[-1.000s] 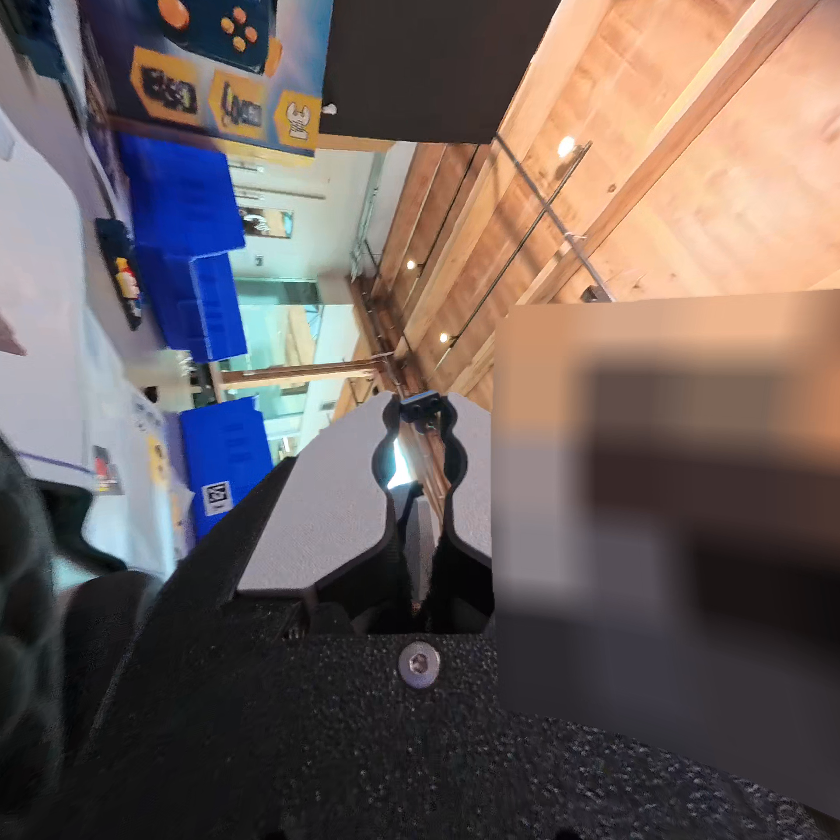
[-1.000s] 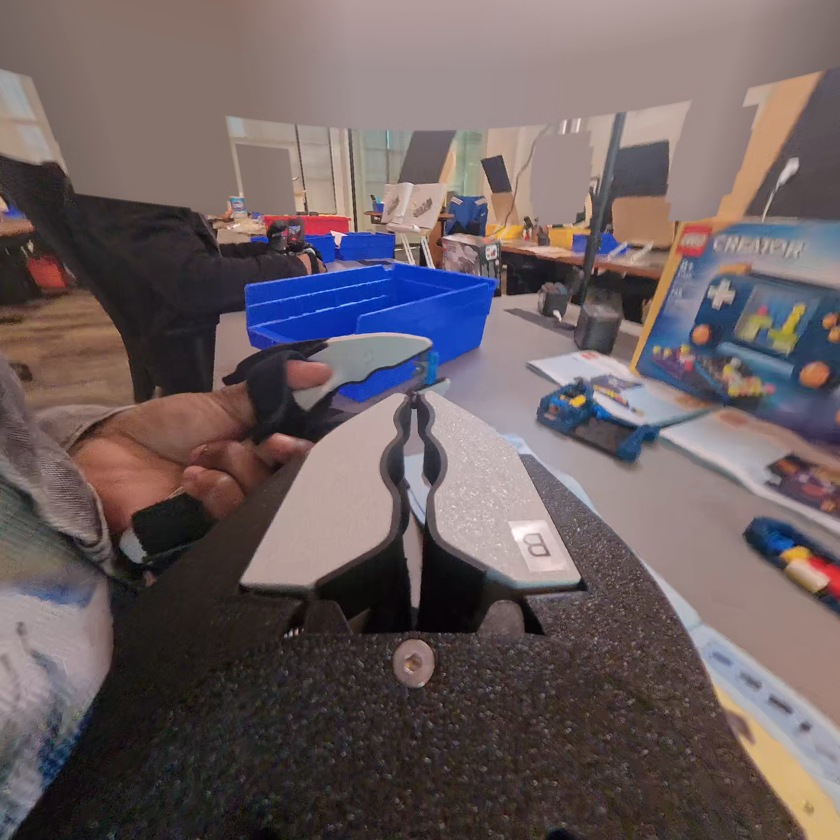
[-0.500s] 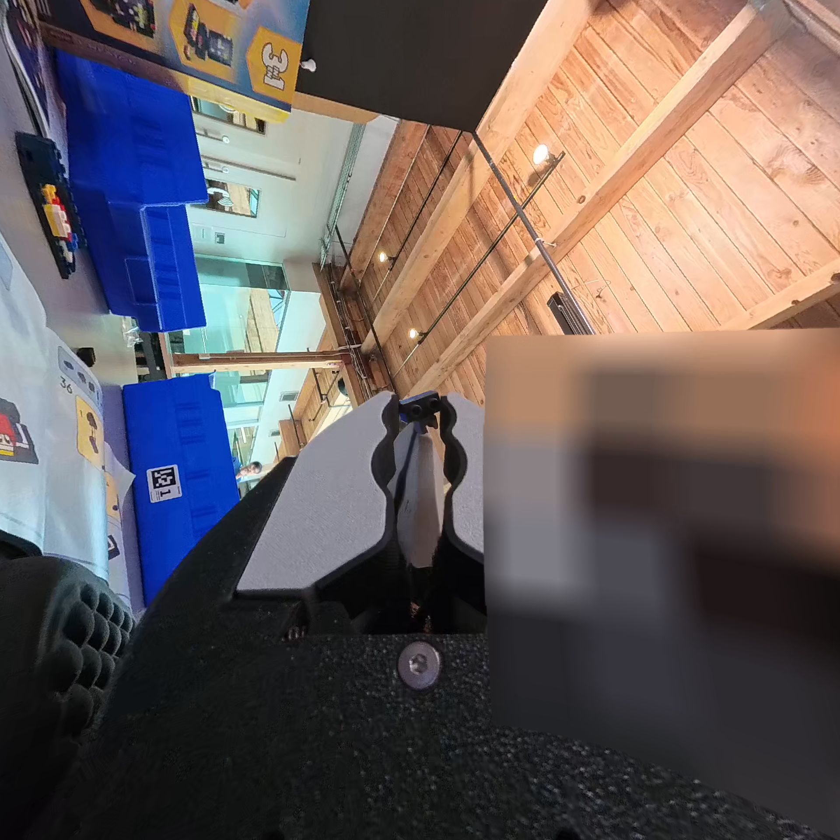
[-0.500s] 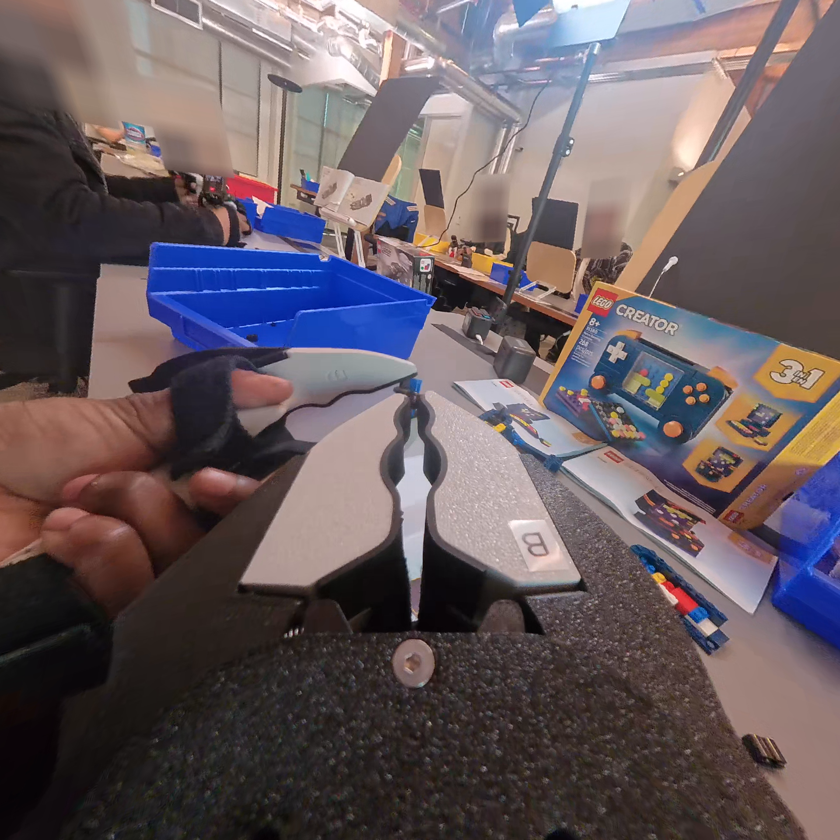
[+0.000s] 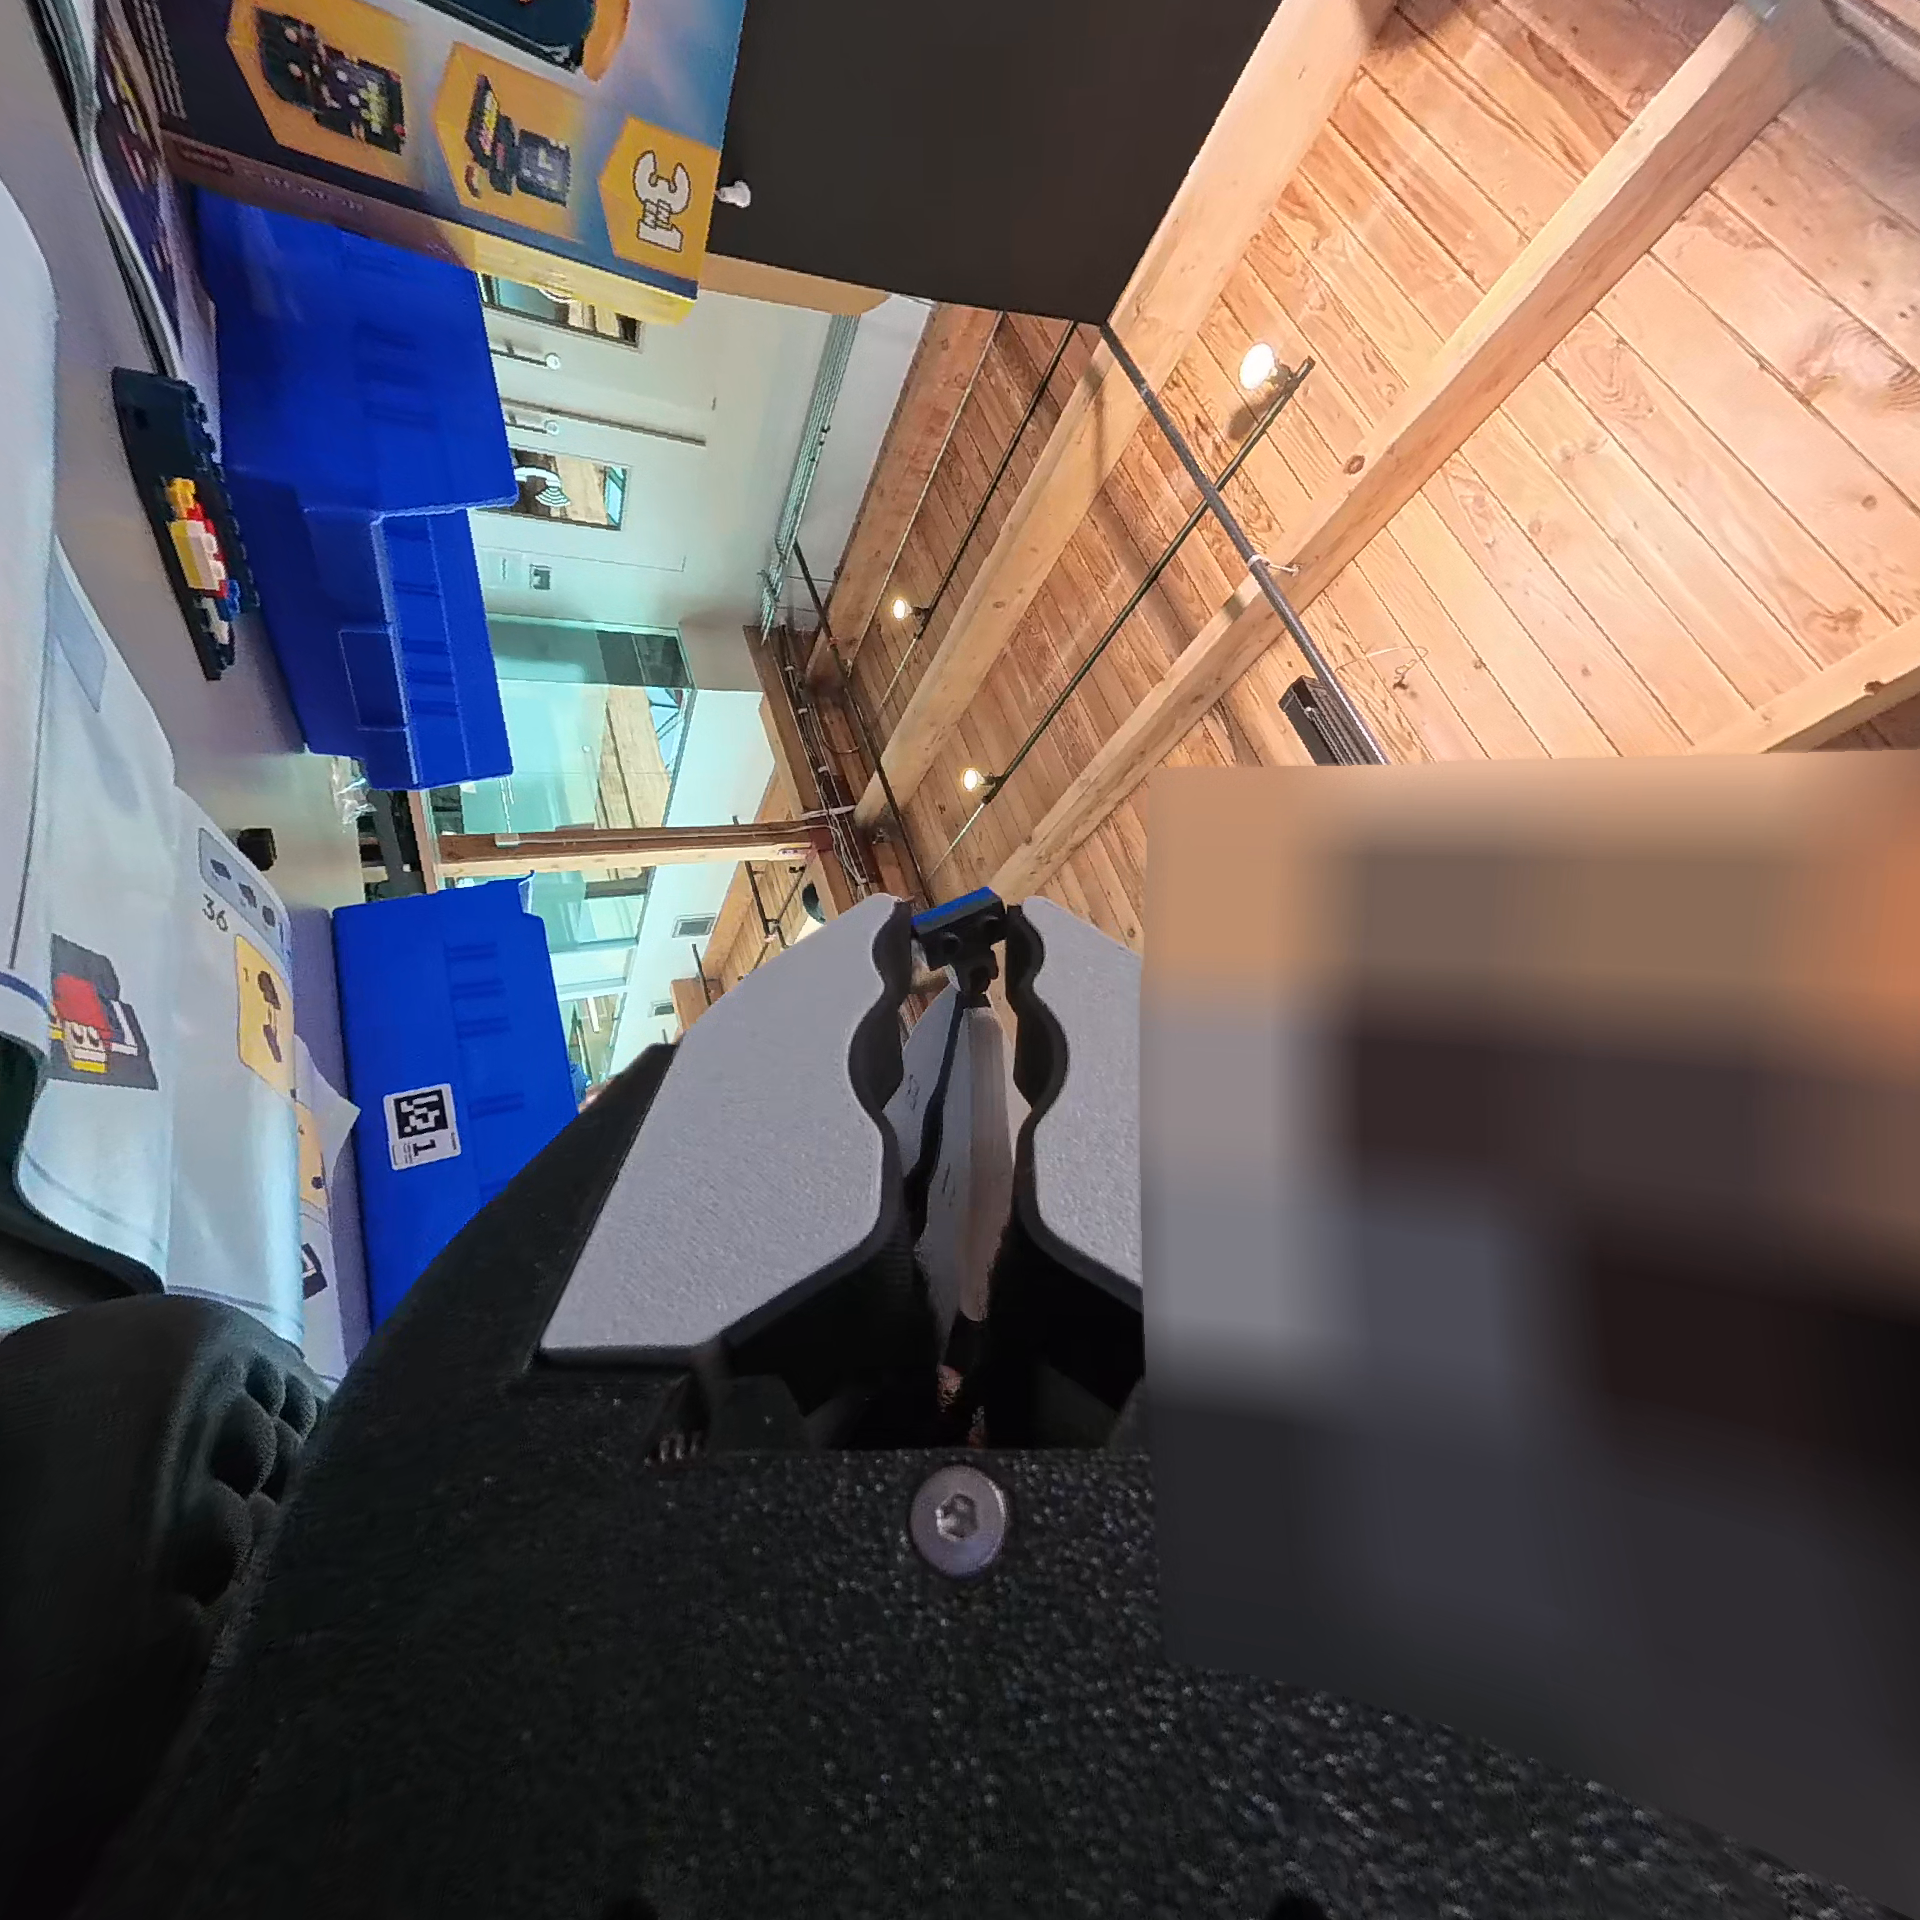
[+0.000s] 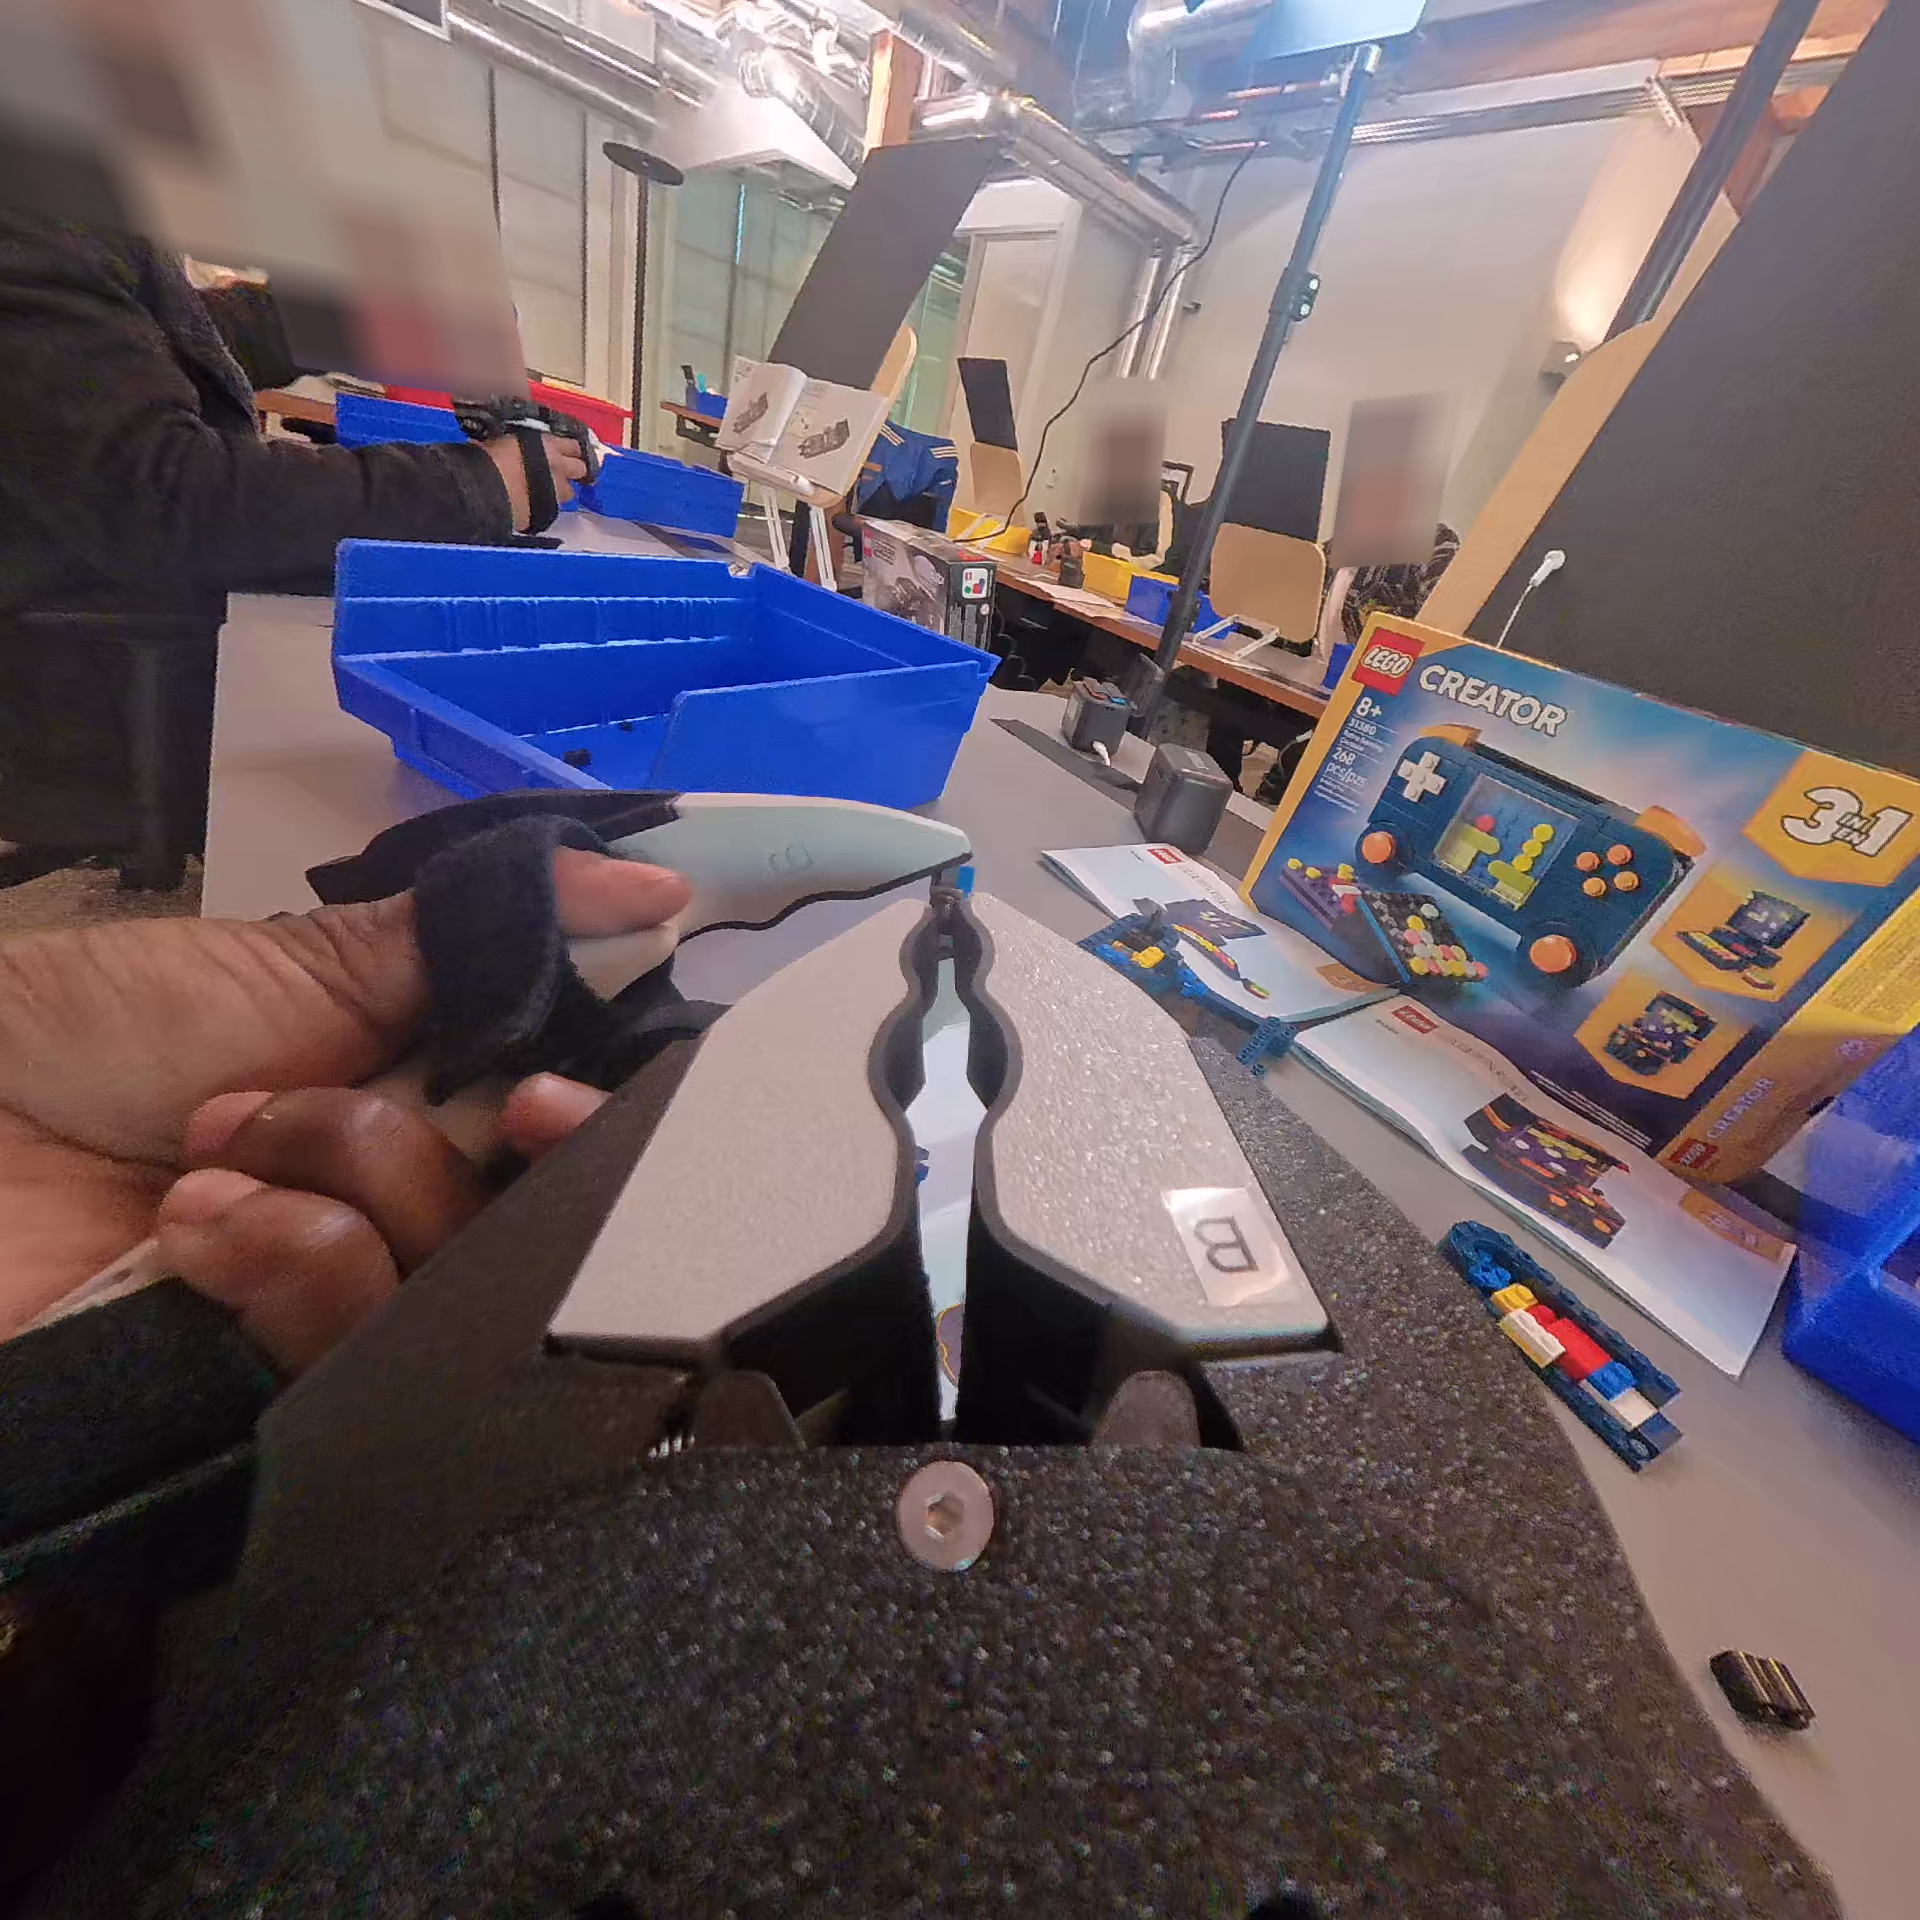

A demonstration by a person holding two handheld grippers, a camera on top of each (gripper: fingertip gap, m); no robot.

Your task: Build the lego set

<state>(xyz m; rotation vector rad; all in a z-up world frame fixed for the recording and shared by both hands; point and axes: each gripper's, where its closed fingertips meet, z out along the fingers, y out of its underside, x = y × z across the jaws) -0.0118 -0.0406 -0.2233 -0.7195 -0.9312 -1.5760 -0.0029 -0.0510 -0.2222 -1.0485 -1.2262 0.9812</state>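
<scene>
Left claw (image 5: 961, 925), centre frame, narrowly parted and clenched on a small black-and-blue brick piece (image 5: 958, 920), both tips pressing it. Right claw (image 6: 948, 914), centre frame, nearly closed, tips pinching a small dark piece (image 6: 943, 906) right under that brick. Blue bin (image 6: 665, 665) upper left on grey worktop (image 6: 1039, 769); toy box (image 6: 1600, 873) at right.

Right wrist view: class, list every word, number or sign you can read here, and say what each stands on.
I do not copy out writing; these things bear it:
toy box, blue and yellow: brand, title and numbers, legible.
white sticker on the right gripper's finger: one character, legible.
grey finger of the left gripper: one embossed character.
booklets on the table: print too small to read.
</scene>
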